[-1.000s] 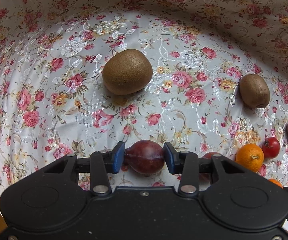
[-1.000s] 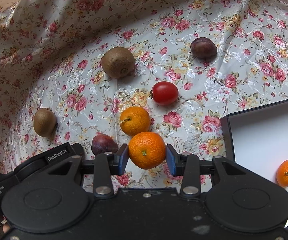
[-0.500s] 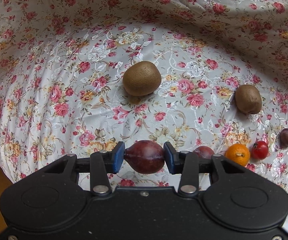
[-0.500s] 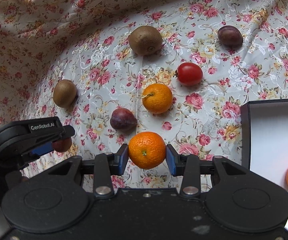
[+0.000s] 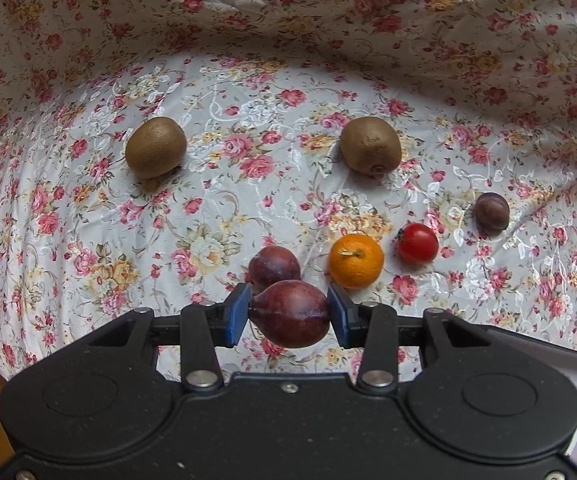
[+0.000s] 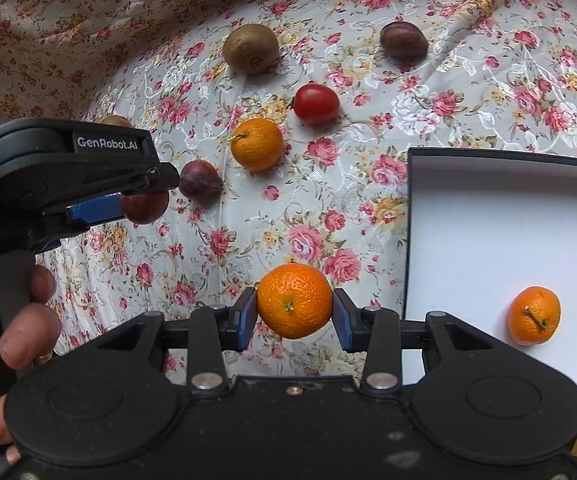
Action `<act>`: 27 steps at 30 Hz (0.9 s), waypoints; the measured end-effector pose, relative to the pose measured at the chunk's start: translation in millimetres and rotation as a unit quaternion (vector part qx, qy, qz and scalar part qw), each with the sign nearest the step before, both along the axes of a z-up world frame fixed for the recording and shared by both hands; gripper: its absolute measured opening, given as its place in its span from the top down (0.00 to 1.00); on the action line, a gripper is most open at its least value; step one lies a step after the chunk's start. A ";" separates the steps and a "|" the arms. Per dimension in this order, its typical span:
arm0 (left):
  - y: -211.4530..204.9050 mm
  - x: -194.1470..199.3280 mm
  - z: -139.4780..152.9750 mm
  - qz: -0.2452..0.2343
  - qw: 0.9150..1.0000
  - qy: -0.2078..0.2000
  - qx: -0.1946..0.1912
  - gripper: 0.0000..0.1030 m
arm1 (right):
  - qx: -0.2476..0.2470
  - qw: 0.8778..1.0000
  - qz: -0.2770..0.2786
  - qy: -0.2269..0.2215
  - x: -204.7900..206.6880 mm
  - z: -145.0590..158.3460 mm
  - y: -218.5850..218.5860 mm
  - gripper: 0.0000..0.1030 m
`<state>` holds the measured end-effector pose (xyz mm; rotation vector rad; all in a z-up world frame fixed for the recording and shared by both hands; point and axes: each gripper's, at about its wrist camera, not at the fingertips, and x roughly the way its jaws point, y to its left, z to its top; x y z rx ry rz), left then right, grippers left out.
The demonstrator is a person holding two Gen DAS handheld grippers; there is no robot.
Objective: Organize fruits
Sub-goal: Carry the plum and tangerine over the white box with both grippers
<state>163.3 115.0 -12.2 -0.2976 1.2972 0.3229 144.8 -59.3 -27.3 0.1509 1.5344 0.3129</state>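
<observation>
The white shallow box with dark rim (image 6: 420,216) at the right held one small stemmed orange mandarin (image 6: 534,315). Just left of it, the right gripper (image 6: 294,309) pinched another dimpled orange mandarin (image 6: 294,300) between its fingers above the floral-clothed table (image 6: 368,208). Farther left, the left gripper (image 5: 288,314) pinched a dark red plum (image 5: 290,313).

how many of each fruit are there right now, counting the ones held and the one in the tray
kiwis: 2
plums: 3
oranges: 3
tomato: 1
total: 9
</observation>
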 end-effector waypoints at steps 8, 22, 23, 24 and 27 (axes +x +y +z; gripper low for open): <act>-68.2 2.2 -3.4 -0.064 0.998 0.006 -0.006 0.51 | -0.023 0.994 -0.105 -0.001 3.7 3.5 -95.5 0.59; -166.7 -10.3 -12.9 -0.181 0.983 0.019 -0.015 0.51 | -0.089 0.947 -0.309 -0.005 -17.3 10.1 -245.9 0.59; -169.1 -11.3 -15.1 -0.182 0.983 0.023 -0.018 0.51 | -0.088 0.942 -0.322 -0.004 -20.7 11.3 -254.4 0.59; -170.4 -11.7 -16.9 -0.182 0.983 0.027 -0.021 0.51 | -0.088 0.939 -0.333 -0.004 -22.4 11.8 -260.9 0.59; -173.5 -14.4 -22.3 -0.182 0.982 0.036 -0.016 0.51 | -0.091 0.931 -0.353 -0.004 -27.2 13.5 -277.9 0.59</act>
